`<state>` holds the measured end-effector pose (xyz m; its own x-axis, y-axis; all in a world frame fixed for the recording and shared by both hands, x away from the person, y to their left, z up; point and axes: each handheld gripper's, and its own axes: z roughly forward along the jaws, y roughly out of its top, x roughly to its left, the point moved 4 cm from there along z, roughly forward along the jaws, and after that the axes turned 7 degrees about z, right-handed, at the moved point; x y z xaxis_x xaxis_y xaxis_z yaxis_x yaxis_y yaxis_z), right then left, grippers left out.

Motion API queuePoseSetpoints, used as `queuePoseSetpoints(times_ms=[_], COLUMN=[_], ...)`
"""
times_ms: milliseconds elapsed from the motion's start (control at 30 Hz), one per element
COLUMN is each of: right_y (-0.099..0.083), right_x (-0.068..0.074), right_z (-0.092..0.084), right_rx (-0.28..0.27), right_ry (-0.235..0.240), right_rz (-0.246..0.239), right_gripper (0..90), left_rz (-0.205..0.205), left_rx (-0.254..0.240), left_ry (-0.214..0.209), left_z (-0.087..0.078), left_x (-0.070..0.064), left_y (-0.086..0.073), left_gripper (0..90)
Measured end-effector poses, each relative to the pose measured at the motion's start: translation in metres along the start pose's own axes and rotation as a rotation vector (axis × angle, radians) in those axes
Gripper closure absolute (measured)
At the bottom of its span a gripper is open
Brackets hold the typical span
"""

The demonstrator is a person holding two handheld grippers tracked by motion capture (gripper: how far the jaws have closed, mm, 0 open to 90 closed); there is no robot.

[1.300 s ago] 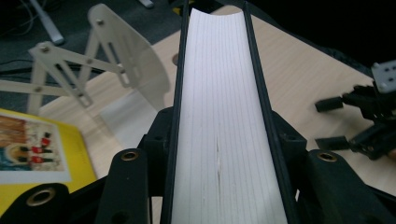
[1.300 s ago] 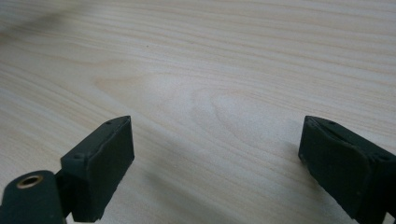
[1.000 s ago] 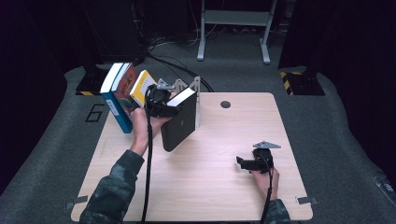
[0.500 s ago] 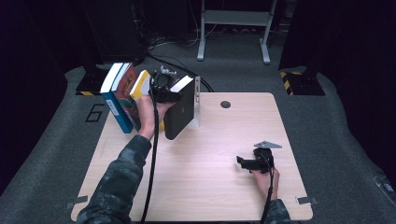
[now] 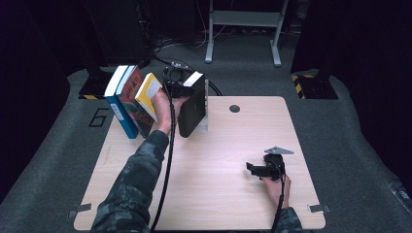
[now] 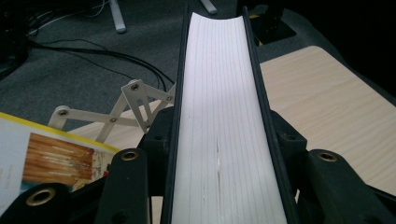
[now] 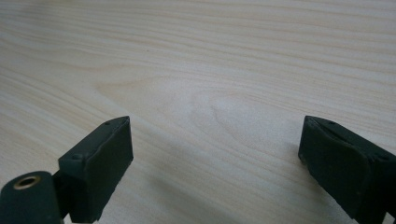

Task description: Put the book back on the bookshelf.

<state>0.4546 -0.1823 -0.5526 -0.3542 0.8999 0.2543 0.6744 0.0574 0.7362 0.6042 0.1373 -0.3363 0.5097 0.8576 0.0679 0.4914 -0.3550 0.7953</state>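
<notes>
Seen from above: a pale wooden table (image 5: pixel 204 194) on grey carpet, dark surroundings.

Left gripper (image 5: pixel 180 90) at the far left part of the table, clamped on a black-covered book (image 5: pixel 192 112) near its top edge. Book upright and tilted, white page edge facing up. In the left gripper view, both black jaws pressed against the covers of the black-covered book (image 6: pixel 219 130), its white page block running up the middle between them.

Just to the left of that book, a leaning row of three more: a yellow book (image 5: pixel 148 94) nearest, then a red-orange book (image 5: pixel 132 99), then a blue book (image 5: pixel 119 109) at the outer end. All three slanted, tops toward the left. Yellow book's cover (image 6: pixel 51 158) also visible low at the left of the left gripper view, close beside the gripper. Hand and forearm in a camouflage sleeve (image 5: pixel 136 184) lying between the leaning row and the black-covered book.

Directly behind the black-covered book, a pale metal folding rack (image 6: pixel 126 107) with riveted crossed bars, at the table's far edge. Whether book and rack touch: cannot tell.

A small dark round hole (image 5: pixel 234 108) in the tabletop, right of the rack.

Right gripper (image 5: pixel 260 170) well apart, resting low on the near right part of the table. Jaws spread wide, nothing between them, bare wood grain (image 7: pixel 210 93) beneath.

Beyond the table, cables (image 5: pixel 160 46) on the carpet and a metal stand (image 5: pixel 243 29).
</notes>
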Motion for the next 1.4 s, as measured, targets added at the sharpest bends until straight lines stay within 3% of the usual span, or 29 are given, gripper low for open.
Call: queuePoseSetpoints(times_ms=[100, 133, 200, 333, 400, 767, 1267, 1400], right_y=[0.000, 0.000, 0.000, 0.000, 0.000, 0.000, 0.000, -0.001], right_x=[0.000, 0.000, 0.000, 0.000, 0.000, 0.000, 0.001, 0.001], right_z=[0.000, 0.000, 0.000, 0.000, -0.001, 0.000, -0.001, -0.001], right_rx=[0.001, 0.001, 0.001, 0.001, 0.002, 0.001, 0.008, 0.005], right_ry=[0.003, 0.003, 0.006, 0.008, 0.006, 0.003, 0.002, 0.004], right_rz=[0.010, 0.010, 0.005, 0.008, 0.010, 0.012, 0.010, 0.010], right_gripper=[9.5, 9.5, 9.5, 9.6, 9.6, 9.6, 9.6, 9.7], left_rz=[-0.051, -0.051, -0.055, -0.082, -0.126, -0.173, -0.198, -0.228], left_rx=[-0.013, -0.013, -0.026, -0.040, -0.038, -0.047, -0.041, -0.052], left_ry=[0.026, 0.026, 0.076, 0.101, 0.112, 0.112, 0.113, 0.122], left_z=[0.010, 0.010, 0.016, 0.023, 0.029, 0.045, 0.055, 0.056], left_x=[0.003, 0.003, 0.004, 0.007, 0.013, 0.014, 0.015, 0.017], left_y=[0.001, 0.001, 0.003, 0.003, 0.002, -0.003, -0.009, -0.014], left_gripper=[53.0, 53.0, 53.1, 53.0, 53.0, 52.9, 52.8, 52.5])
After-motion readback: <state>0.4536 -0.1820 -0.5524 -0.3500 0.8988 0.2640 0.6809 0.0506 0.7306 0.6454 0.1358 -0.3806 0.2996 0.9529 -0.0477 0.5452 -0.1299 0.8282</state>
